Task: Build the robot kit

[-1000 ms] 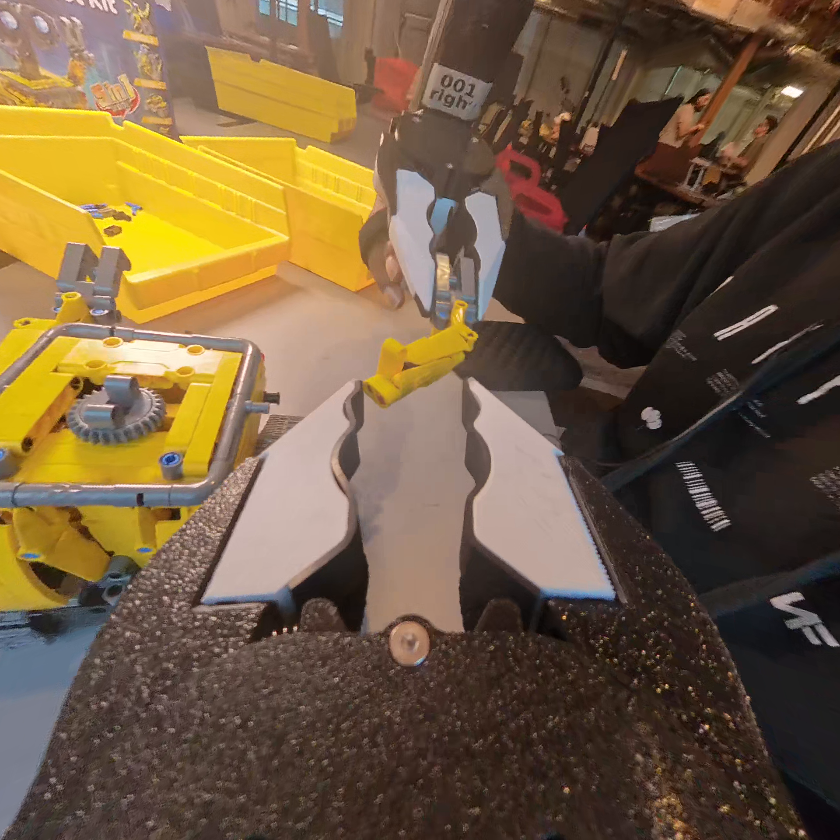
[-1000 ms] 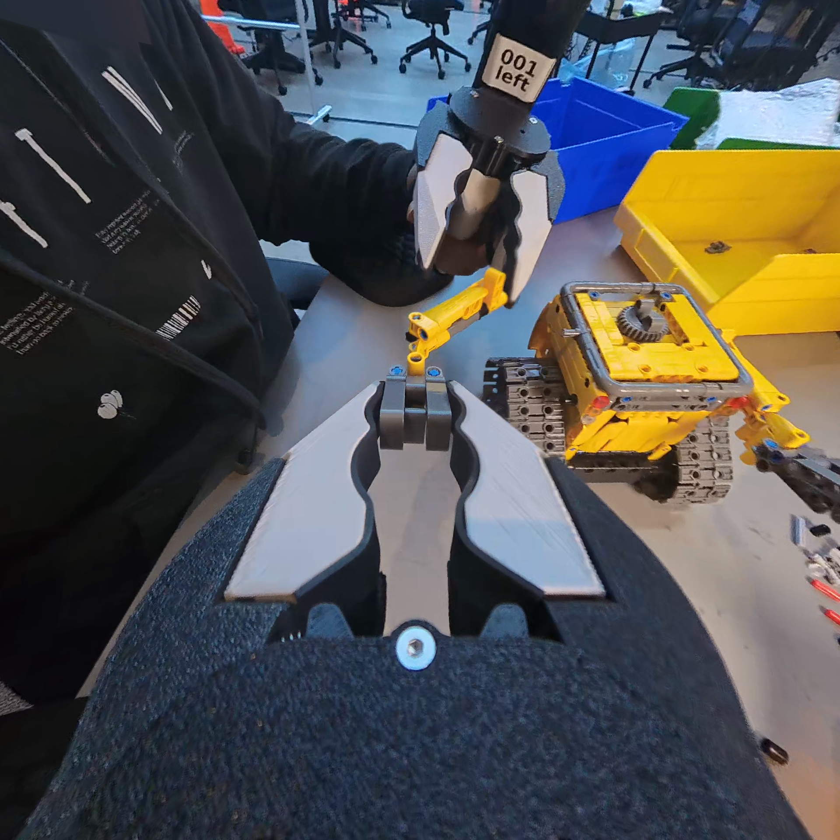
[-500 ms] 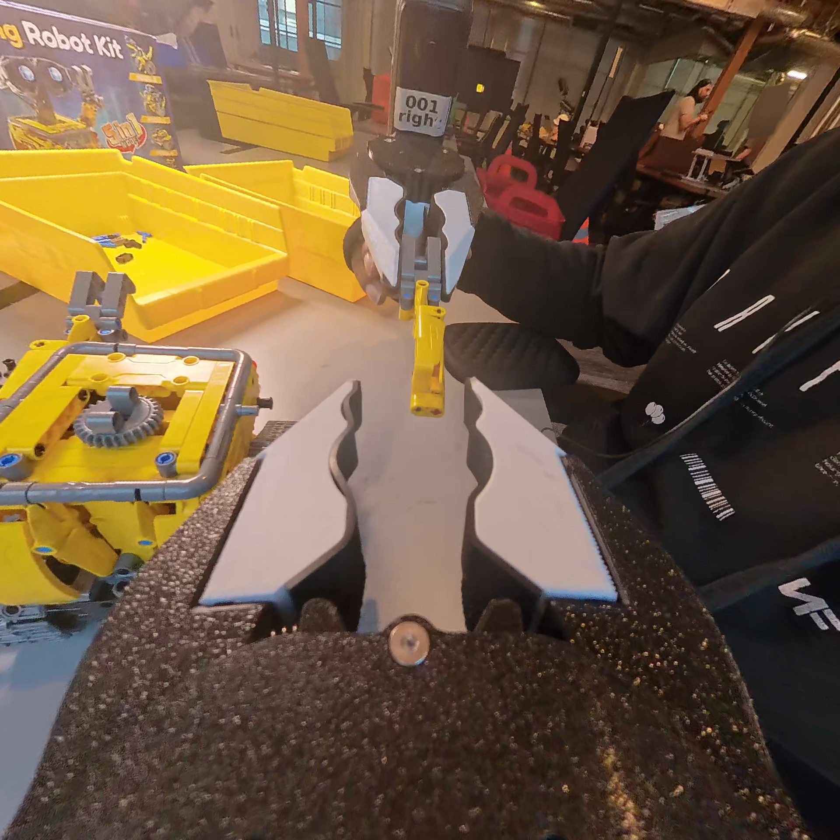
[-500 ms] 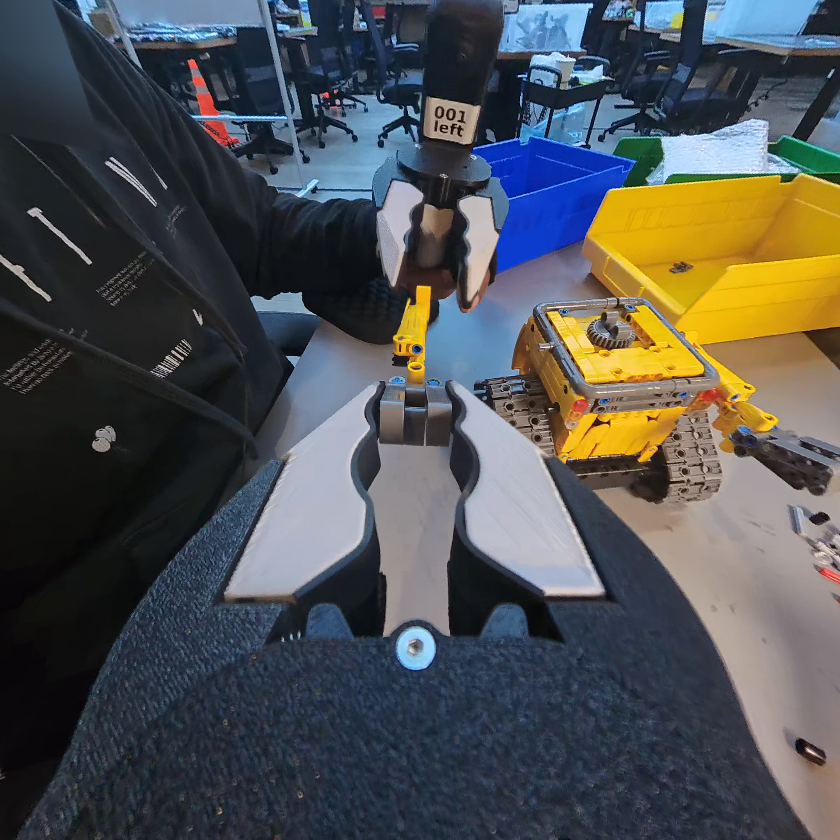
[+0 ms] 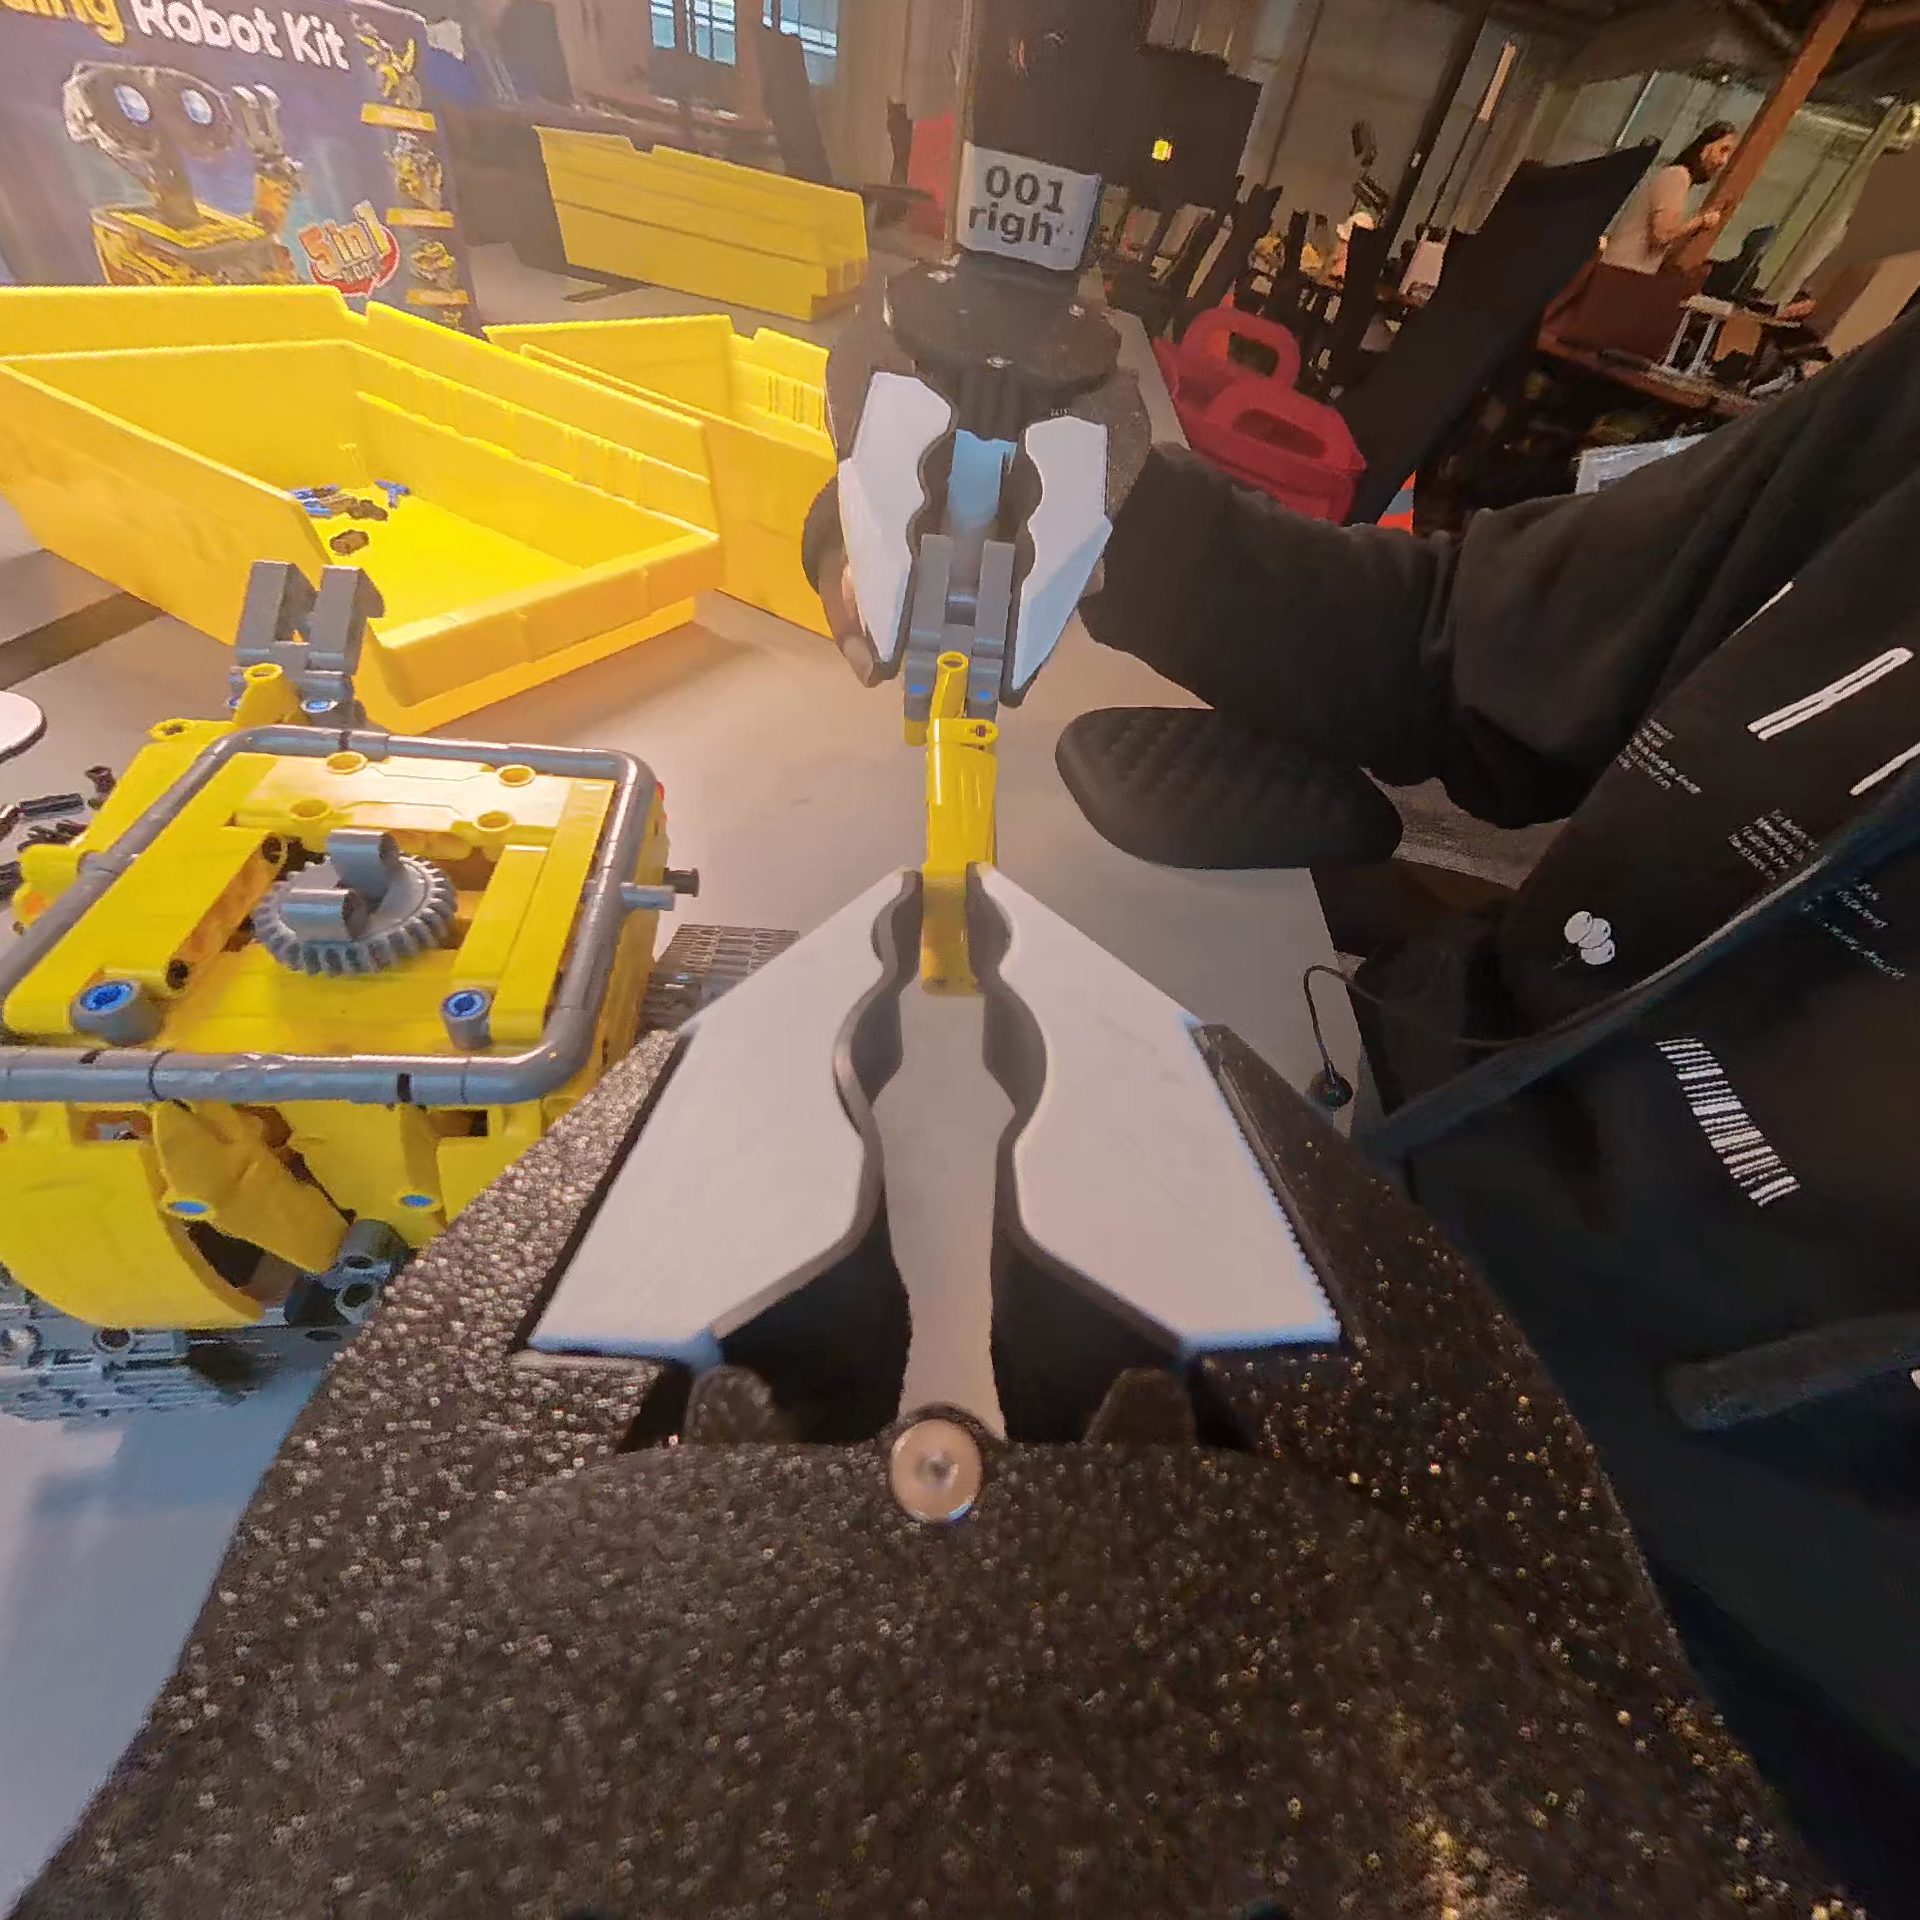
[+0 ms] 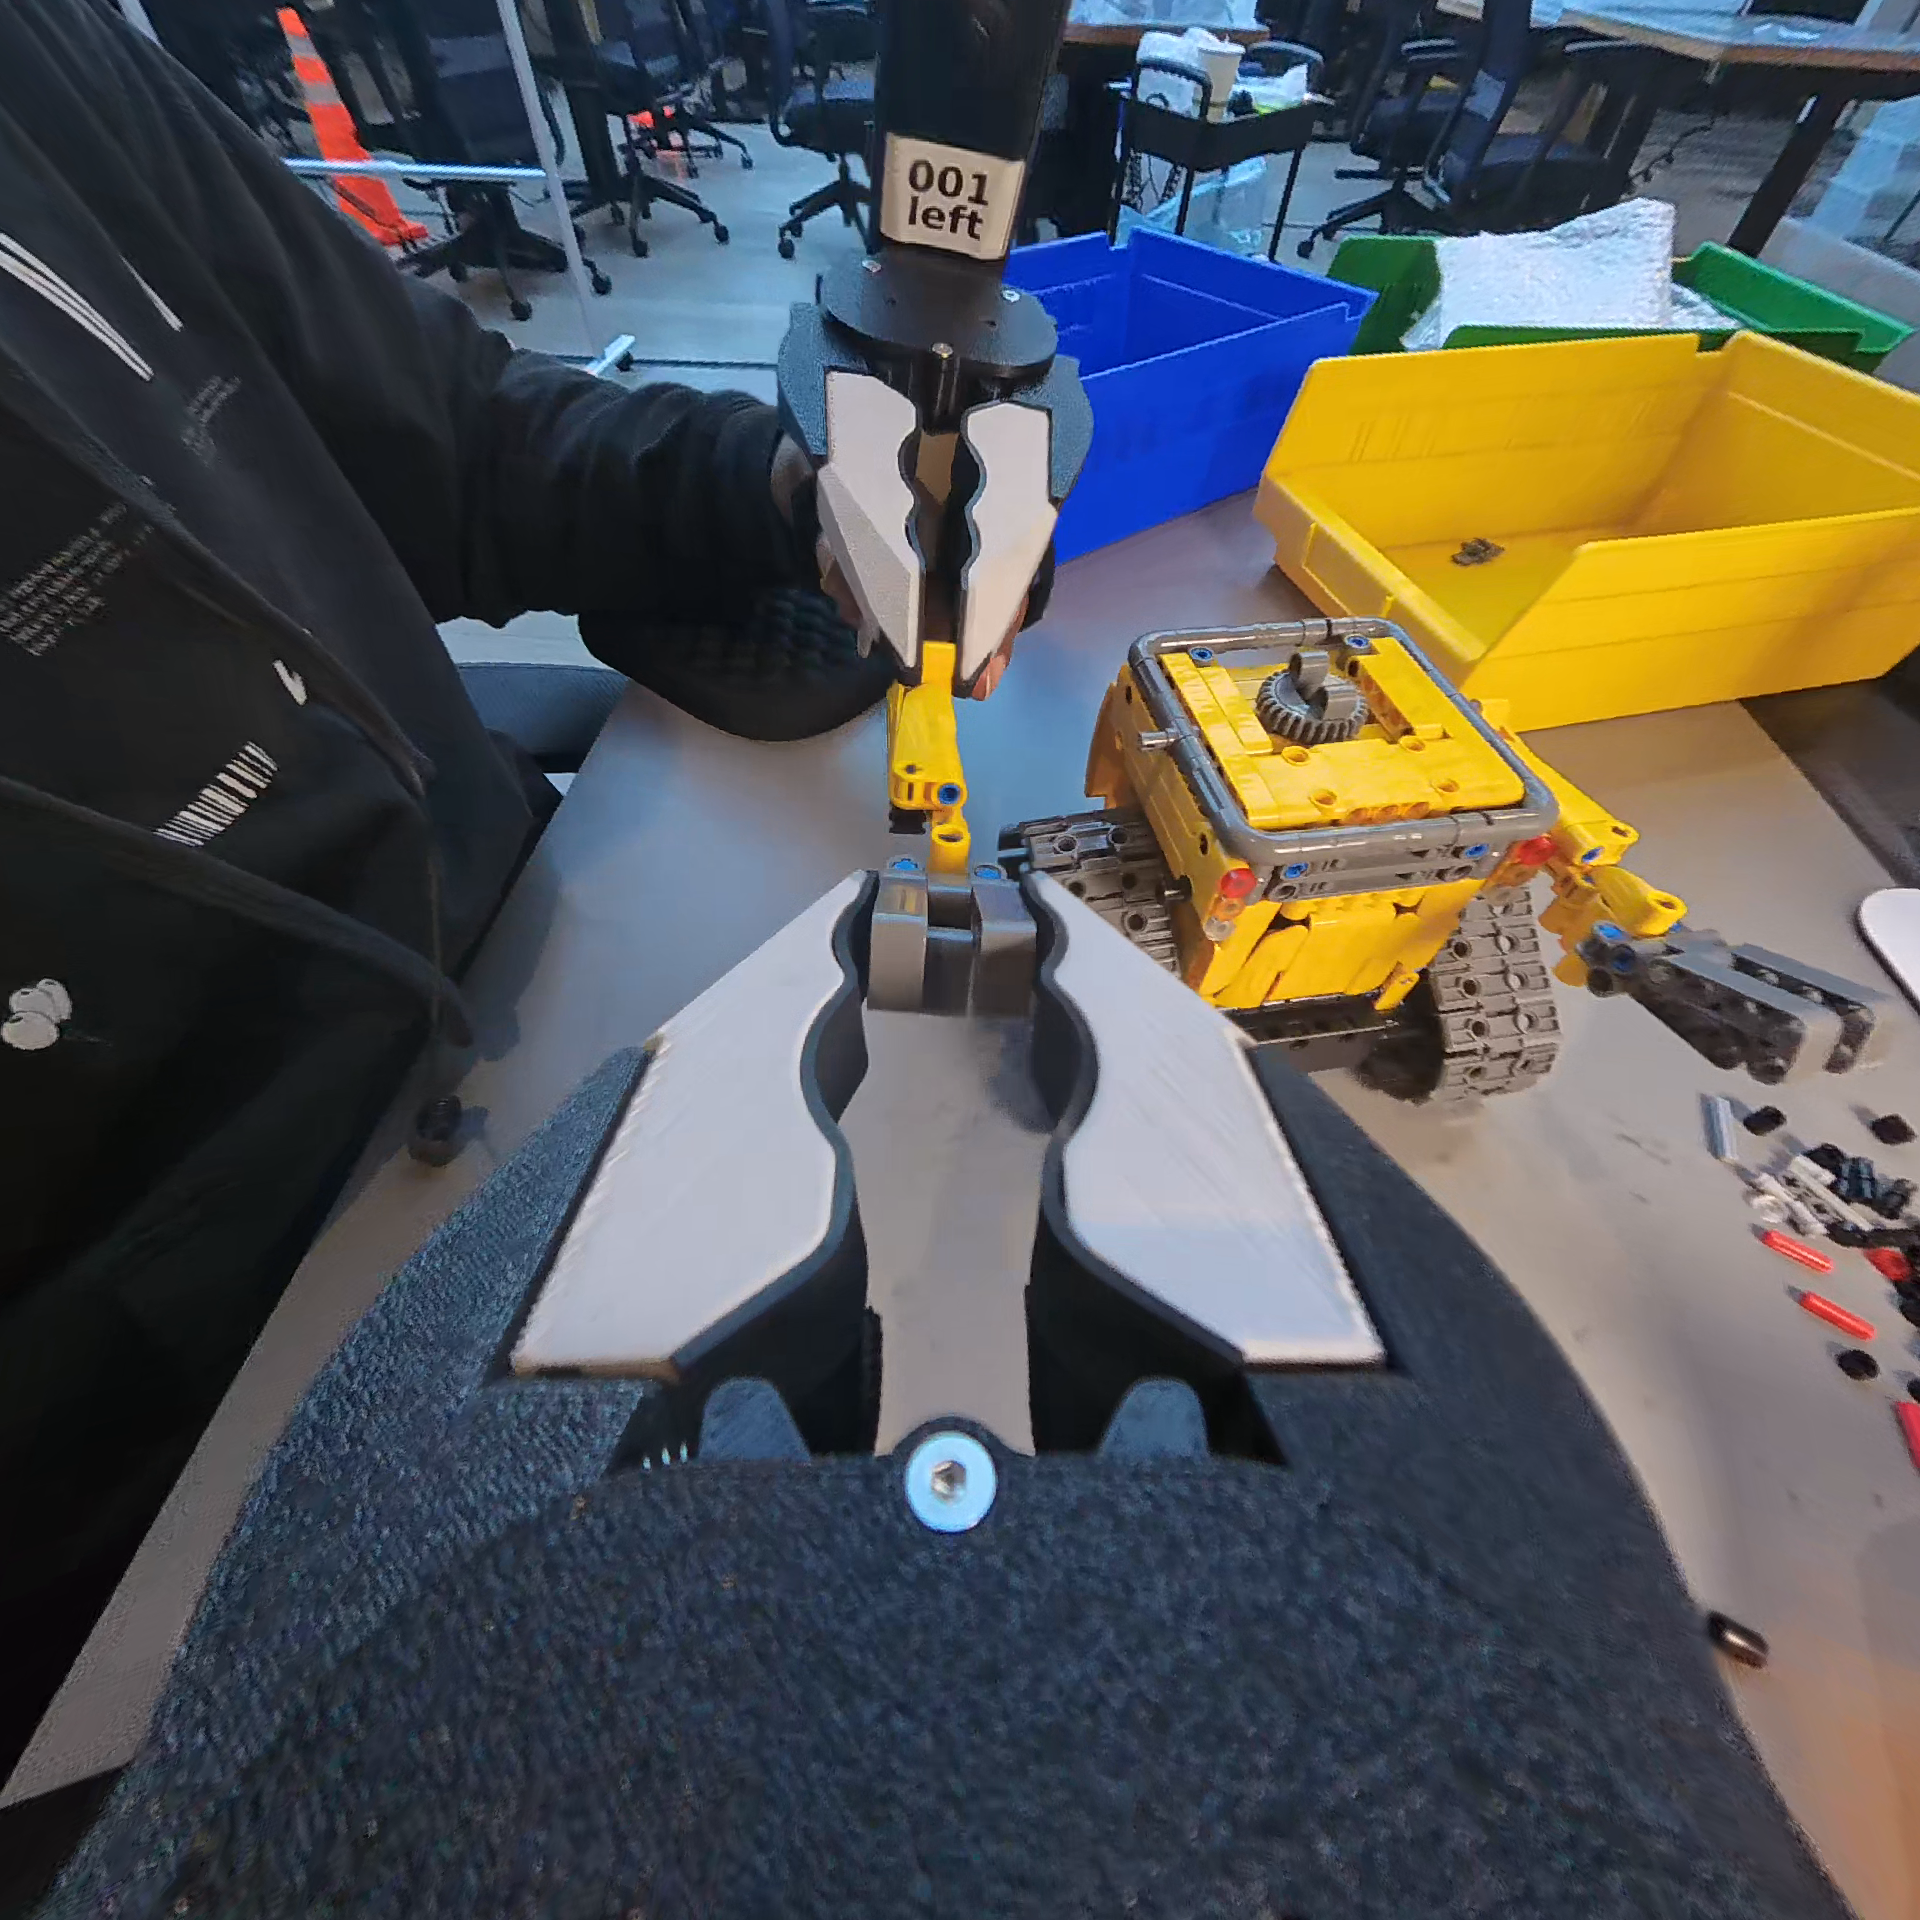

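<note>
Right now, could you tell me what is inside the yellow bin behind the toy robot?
The yellow bin holds one small dark piece; its near wall hides the front floor.

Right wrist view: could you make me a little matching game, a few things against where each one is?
Things:
1. yellow arm piece
2. grey block
3. toy robot
4. small loose parts

Places:
A. scattered on the table at far right
B. pinched in the right claw
C. standing on tracks before the yellow bin
D. pinched in the left claw

Pairs: 1-D, 2-B, 3-C, 4-A
</note>
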`<control>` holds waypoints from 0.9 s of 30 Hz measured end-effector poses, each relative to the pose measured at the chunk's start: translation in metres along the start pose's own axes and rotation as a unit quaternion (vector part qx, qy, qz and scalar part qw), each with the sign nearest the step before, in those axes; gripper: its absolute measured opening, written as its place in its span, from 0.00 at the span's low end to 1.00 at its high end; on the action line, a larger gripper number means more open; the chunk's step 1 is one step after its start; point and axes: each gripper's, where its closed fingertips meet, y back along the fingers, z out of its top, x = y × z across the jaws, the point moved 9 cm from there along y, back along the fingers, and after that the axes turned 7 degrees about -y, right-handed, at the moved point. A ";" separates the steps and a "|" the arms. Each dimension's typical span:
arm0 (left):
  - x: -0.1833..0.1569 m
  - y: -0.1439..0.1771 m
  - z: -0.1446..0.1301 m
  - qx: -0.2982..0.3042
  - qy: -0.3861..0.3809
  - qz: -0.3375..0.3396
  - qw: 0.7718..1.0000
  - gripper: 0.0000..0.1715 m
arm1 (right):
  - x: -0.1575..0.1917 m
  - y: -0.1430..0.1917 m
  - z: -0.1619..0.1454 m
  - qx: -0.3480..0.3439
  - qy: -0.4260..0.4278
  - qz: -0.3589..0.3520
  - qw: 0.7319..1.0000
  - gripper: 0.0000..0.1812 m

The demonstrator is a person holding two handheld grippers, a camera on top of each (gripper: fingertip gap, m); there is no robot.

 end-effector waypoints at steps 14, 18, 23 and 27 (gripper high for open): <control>0.018 0.000 0.006 0.034 -0.052 0.043 0.997 0.04 | -0.004 -0.002 0.042 0.079 0.128 -0.129 0.980 0.23; 0.026 -0.005 0.011 0.034 -0.069 0.052 0.996 0.04 | -0.001 -0.024 0.054 0.112 0.159 -0.116 0.974 0.21; 0.026 -0.006 0.011 0.020 -0.077 0.062 0.995 0.04 | -0.010 -0.054 0.047 0.187 0.176 -0.113 0.960 0.14; 0.027 0.000 0.010 0.014 -0.073 0.076 0.994 0.04 | -0.013 -0.062 0.047 0.188 0.174 -0.090 0.962 0.09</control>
